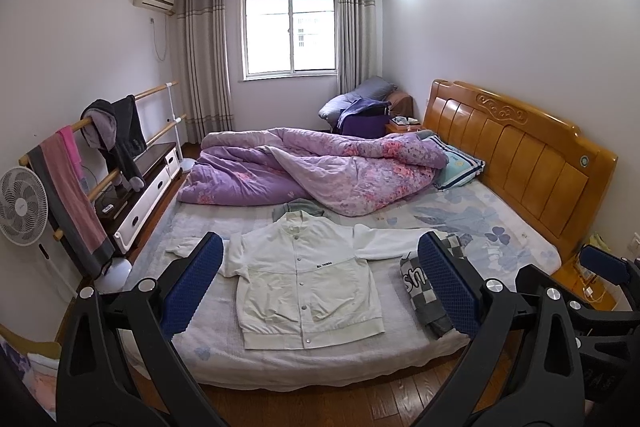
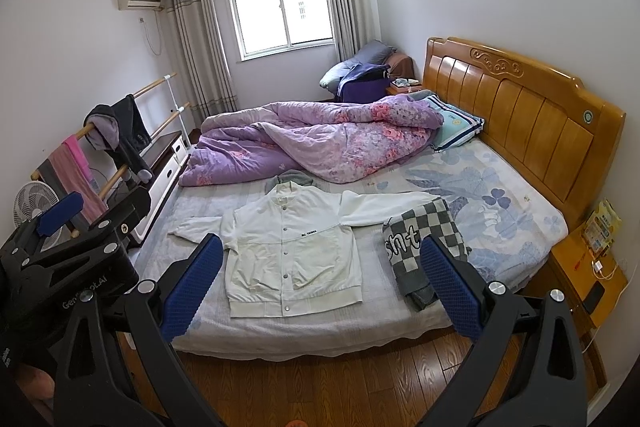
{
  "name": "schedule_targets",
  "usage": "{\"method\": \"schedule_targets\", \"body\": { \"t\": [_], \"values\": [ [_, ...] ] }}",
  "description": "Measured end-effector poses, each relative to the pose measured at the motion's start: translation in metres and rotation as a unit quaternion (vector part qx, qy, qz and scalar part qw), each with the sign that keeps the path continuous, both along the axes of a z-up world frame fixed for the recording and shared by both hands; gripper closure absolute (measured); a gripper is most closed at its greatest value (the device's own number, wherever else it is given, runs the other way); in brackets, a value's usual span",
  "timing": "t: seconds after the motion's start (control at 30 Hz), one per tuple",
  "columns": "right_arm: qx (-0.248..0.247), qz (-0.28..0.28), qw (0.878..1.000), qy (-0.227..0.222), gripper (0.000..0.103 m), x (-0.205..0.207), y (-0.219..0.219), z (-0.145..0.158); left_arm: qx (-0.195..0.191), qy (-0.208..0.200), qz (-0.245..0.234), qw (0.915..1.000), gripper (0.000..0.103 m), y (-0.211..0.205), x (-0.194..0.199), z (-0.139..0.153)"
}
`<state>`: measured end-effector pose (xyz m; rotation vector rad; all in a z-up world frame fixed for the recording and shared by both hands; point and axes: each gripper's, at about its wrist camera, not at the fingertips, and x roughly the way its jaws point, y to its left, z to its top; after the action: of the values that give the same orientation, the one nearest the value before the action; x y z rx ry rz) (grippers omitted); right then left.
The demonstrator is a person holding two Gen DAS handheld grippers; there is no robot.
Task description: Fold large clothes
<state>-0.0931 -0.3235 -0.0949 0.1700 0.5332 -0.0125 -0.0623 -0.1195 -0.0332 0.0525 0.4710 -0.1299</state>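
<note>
Left wrist view shows my left gripper (image 1: 320, 283) spread wide and holding nothing, above the floor at the bed's (image 1: 280, 363) near edge; my right gripper (image 2: 322, 283) is likewise spread and unloaded. Just beyond, I see the white jacket (image 1: 304, 287) lying flat on the sheet, sleeves out, snaps closed. Beside its sleeve lies a folded checkered garment (image 2: 424, 243). Farther back, a purple quilt (image 1: 312, 171) is bunched before the window (image 1: 290, 31).
</note>
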Motion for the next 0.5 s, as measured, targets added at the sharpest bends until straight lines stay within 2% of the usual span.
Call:
{"method": "schedule_targets", "body": {
  "t": [0.5],
  "values": [
    [0.002, 0.0, 1.0, 0.002, 0.008, 0.0019, -0.0028, -0.0006, 0.001, 0.002, -0.002, 1.0, 0.005, -0.0021, 0.0019, -0.0002]
  ]
}}
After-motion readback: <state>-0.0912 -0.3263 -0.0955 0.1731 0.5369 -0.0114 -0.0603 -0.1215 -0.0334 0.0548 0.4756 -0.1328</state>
